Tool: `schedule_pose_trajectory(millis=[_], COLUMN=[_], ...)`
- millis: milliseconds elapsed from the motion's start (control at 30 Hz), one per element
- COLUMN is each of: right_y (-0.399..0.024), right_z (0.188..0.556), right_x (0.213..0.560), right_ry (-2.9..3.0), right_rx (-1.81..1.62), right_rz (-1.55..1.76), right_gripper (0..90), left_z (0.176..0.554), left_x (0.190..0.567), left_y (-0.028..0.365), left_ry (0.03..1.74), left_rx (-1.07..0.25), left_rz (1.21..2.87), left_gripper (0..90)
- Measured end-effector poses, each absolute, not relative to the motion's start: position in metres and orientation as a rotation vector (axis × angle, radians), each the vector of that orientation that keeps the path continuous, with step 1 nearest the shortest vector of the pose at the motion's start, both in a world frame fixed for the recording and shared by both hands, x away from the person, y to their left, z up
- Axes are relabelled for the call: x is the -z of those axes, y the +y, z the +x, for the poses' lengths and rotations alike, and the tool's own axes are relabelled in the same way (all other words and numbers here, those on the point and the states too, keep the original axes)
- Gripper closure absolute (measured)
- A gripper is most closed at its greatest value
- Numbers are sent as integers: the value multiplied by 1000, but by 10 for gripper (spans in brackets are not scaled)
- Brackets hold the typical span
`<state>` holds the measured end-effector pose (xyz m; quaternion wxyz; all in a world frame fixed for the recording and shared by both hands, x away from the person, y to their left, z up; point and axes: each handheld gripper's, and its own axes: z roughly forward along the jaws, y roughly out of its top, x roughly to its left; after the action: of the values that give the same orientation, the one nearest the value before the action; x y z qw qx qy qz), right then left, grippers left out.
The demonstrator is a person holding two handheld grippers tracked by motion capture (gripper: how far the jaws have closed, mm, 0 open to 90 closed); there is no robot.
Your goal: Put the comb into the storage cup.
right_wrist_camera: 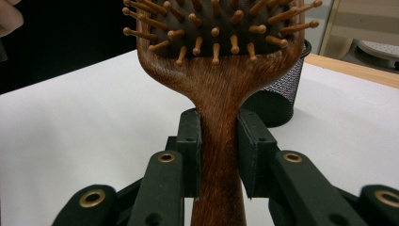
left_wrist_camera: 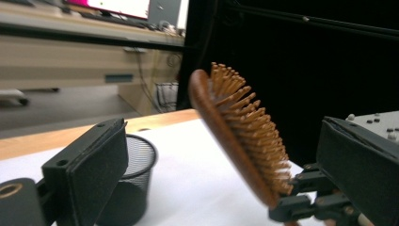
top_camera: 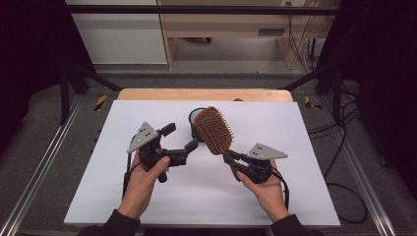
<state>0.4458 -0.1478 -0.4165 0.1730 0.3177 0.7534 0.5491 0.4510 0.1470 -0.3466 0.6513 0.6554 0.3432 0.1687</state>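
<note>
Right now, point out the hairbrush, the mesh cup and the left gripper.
hairbrush (top_camera: 214, 130): high view, middle of its bristle pad.
mesh cup (left_wrist_camera: 139, 160): left gripper view, its black mesh wall below the rim.
left gripper (top_camera: 193, 144): high view, between its open fingertips.

Your tabletop (top_camera: 147, 196) is evenly and brightly lit from above with soft shadows; the surroundings stay dark. Close-up, the hairbrush (left_wrist_camera: 240, 136) blurs slightly.

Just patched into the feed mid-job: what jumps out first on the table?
The wooden hairbrush stands out, held up over the middle of the white table, the right gripper shut on its handle. Just behind it stands a small black mesh cup, and the left gripper hangs open beside that.
</note>
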Motion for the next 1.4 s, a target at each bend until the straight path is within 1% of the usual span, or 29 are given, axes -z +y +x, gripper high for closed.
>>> schedule_pose_trajectory(millis=[67, 167, 300, 400, 600, 733, 833, 1000, 1100, 1200, 1400], right_y=[-146, -143, -140, -139, -138, -137, -136, -136, -134, -132, -132], right_z=[445, 443, 441, 439, 437, 437, 437, 436, 435, 435, 435], right_x=[416, 417, 416, 415, 414, 414, 415, 415, 415, 416, 417], right_ry=[2134, 2133, 2132, 2119, 2103, 2100, 2101, 2094, 2099, 2102, 2110], right_rx=[-1551, -1545, -1537, -1545, -1535, -1536, -1533, -1535, -1522, -1523, -1537], right_rz=[891, 871, 847, 838, 817, 816, 810, 809, 803, 804, 819], right_gripper=[730, 730, 730, 730, 730, 730, 729, 729, 729, 729, 729], left_z=[456, 463, 467, 470, 478, 483, 483, 484, 485, 485, 486], left_x=[345, 344, 343, 344, 343, 344, 345, 344, 345, 345, 346], left_y=[140, 130, 118, 114, 113, 112, 109, 111, 112, 111, 111], left_ry=[771, 778, 772, 811, 832, 857, 859, 896, 912, 921, 931], left_rx=[-334, -329, -332, -294, -243, -186, -179, -143, -159, -161, -133], left_rz=[1497, 1514, 1541, 1512, 1479, 1459, 1461, 1427, 1434, 1438, 1418], left_gripper=[34, 37, 79, 91, 190, 257, 271, 338, 383, 394, 462])
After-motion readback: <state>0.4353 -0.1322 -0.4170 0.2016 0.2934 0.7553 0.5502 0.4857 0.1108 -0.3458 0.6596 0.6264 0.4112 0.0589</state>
